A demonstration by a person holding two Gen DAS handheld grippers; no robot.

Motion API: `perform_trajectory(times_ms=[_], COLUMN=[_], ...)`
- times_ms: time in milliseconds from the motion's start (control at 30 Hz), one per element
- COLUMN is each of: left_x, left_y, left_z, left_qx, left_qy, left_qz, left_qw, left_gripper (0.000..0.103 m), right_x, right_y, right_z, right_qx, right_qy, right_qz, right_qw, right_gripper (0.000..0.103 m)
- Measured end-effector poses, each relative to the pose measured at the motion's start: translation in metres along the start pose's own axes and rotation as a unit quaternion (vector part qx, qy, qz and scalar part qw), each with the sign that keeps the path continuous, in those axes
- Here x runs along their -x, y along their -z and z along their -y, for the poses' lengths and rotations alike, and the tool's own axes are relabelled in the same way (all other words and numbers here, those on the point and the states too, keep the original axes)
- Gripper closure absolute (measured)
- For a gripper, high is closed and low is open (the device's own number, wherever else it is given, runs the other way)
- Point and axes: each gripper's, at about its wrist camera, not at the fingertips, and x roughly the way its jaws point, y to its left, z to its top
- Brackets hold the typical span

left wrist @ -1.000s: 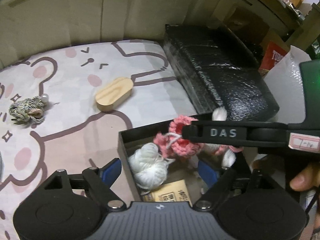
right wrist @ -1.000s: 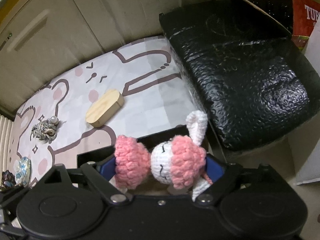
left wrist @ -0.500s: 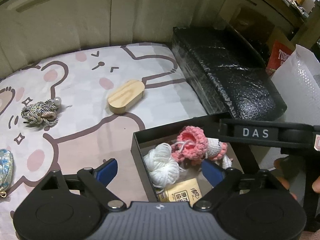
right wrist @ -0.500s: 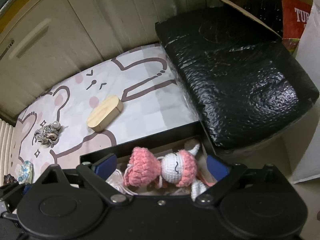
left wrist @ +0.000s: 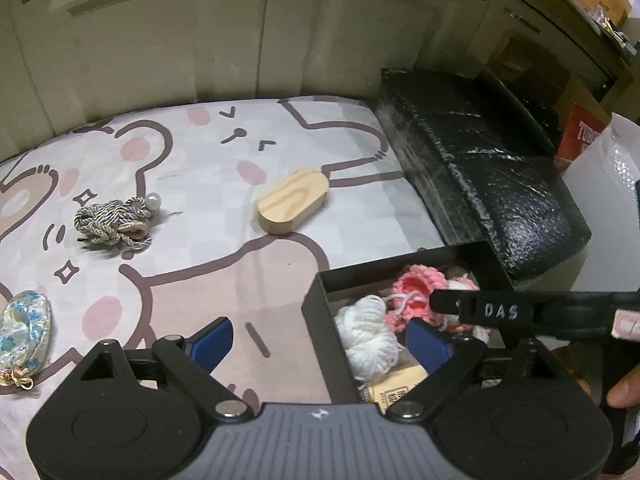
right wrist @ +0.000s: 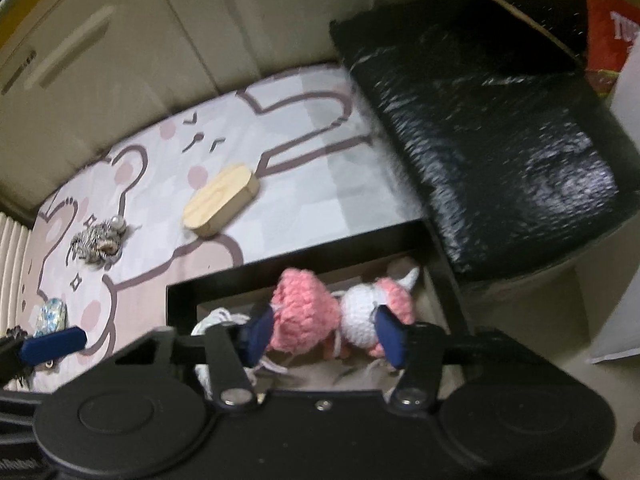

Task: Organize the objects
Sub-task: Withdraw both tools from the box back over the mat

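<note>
A pink and white crochet toy [right wrist: 308, 304] lies in the open black box [right wrist: 280, 268], next to white yarn [left wrist: 368, 336] and a printed card [left wrist: 396, 388]. My right gripper [right wrist: 325, 332] hovers over the toy with its jaws closing. The toy shows between the pads, which do not visibly press on it. My left gripper [left wrist: 320, 336] stands open and empty over the box's left wall [left wrist: 316, 300]. On the bear-print mat lie a wooden oval block [left wrist: 294, 200], a braided cord knot with a pearl [left wrist: 114, 220] and a blue brocade pouch [left wrist: 24, 328].
A large package in black bubble wrap [left wrist: 500, 168] stands against the box's far right side. Cream cabinet doors [left wrist: 160, 40] close off the back. White wrap and a red carton [left wrist: 580, 140] sit at the far right. A hand [left wrist: 624, 388] holds the right gripper.
The right gripper let go of the crochet toy, which dropped into the box, and its jaws then narrowed. The left gripper drew back to the left and opened a little wider.
</note>
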Motion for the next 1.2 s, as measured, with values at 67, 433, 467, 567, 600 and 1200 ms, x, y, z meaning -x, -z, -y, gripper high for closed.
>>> perform_trajectory(times_ms=[67,433,467,567,600,1200], left_x=[-0.002,-0.007,-0.006,-0.005,-0.004,0.031], left_y=[-0.001,-0.002,-0.002,-0.002,-0.002,0.006], left_z=[-0.003,-0.004,-0.004,-0.004,-0.003,-0.013], left_qx=[0.002,-0.004,-0.004,-0.001,-0.002,0.010], left_qy=[-0.002,-0.004,-0.003,-0.002,-0.003,-0.025], left_qz=[-0.001,-0.008,-0.008,-0.005,-0.004,0.039], left_qw=[1.0000,1.0000,1.0000,1.0000,1.0000,0.9989], left_gripper=[0.010,0.010,0.010,0.010,0.010,0.003], right_x=[-0.007,-0.033,-0.031,-0.017,-0.010,0.060], right_y=[0.002,0.008,0.008,0.004,0.003,0.017], right_z=[-0.004,-0.021,-0.019,-0.011,-0.007,-0.007], right_qx=[0.013,0.094,0.091,0.059,0.052,0.043], right_qy=[-0.005,0.048,0.045,0.033,0.032,0.044], right_qz=[-0.010,-0.031,-0.031,-0.026,-0.018,0.084], right_qw=[1.000,0.994,0.994,0.997,0.998,0.995], right_gripper=[0.071,0.073,0.073,0.071,0.071,0.034])
